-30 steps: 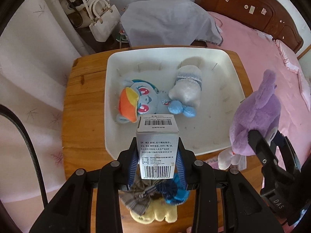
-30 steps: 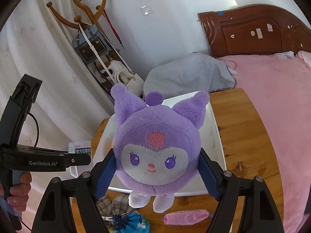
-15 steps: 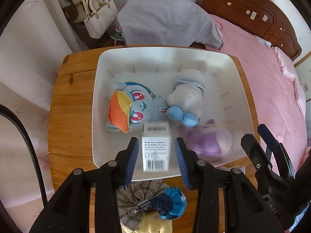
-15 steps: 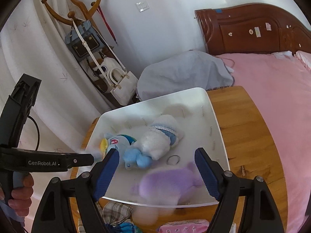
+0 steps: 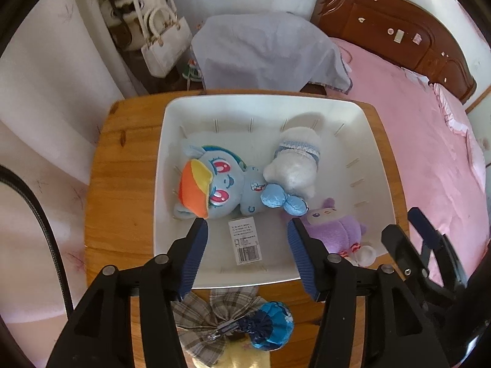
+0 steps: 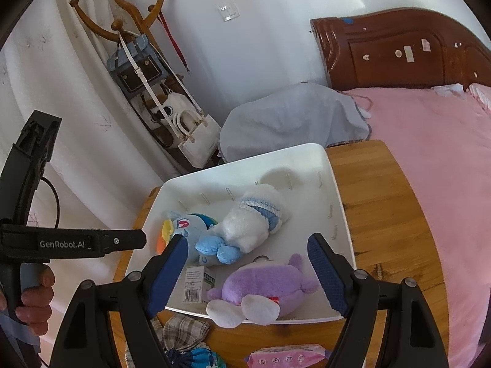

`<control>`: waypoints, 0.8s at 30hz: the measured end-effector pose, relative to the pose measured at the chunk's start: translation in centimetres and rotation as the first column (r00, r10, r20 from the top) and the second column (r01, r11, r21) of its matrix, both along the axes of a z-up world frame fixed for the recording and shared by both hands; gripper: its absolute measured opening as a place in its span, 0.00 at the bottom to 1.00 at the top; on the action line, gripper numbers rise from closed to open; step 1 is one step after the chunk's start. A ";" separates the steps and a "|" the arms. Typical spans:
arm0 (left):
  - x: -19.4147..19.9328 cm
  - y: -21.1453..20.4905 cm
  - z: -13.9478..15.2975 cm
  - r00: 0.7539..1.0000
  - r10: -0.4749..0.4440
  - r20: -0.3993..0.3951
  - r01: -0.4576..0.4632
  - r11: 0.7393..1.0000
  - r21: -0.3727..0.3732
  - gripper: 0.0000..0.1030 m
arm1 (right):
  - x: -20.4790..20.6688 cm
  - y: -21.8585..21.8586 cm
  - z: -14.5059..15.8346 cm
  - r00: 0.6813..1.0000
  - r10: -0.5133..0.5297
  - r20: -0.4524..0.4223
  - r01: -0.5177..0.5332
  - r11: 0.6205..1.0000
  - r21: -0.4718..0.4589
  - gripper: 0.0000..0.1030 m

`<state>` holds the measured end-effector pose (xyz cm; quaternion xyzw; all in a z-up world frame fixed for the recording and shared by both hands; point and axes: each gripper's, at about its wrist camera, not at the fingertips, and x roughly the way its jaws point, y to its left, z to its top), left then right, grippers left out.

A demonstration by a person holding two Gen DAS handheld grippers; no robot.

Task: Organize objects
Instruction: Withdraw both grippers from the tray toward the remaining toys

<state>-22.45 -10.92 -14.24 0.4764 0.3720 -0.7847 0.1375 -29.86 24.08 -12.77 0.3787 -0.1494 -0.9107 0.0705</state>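
With the small box (image 5: 245, 240) and the purple plush (image 5: 336, 230) lying free in the white tray (image 5: 380, 165), the left gripper (image 5: 247, 233), its jaws just opened, and the right gripper (image 6: 247, 260), jaws apart and empty, should lift straight clear before going for the plaid pouch (image 5: 211, 319) on the table (image 5: 122, 184).

Pink bed (image 6: 429, 153), white curtain (image 6: 61, 92)

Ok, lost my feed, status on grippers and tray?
Left gripper opening, empty. Right gripper open. Box, purple plush in tray. Nothing blocking.
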 end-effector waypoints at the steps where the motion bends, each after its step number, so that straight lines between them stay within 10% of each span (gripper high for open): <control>1: 0.0 0.1 0.3 1.000 -0.003 -0.004 0.003 1.000 -0.009 0.57 | 0.1 0.1 0.2 1.000 -0.003 -0.001 0.003 1.000 0.002 0.80; 24: 7.4 2.9 5.8 0.989 0.099 -0.110 -0.109 0.990 -0.086 0.57 | 7.0 4.1 6.3 0.992 0.021 -0.125 -0.025 0.999 -0.033 0.81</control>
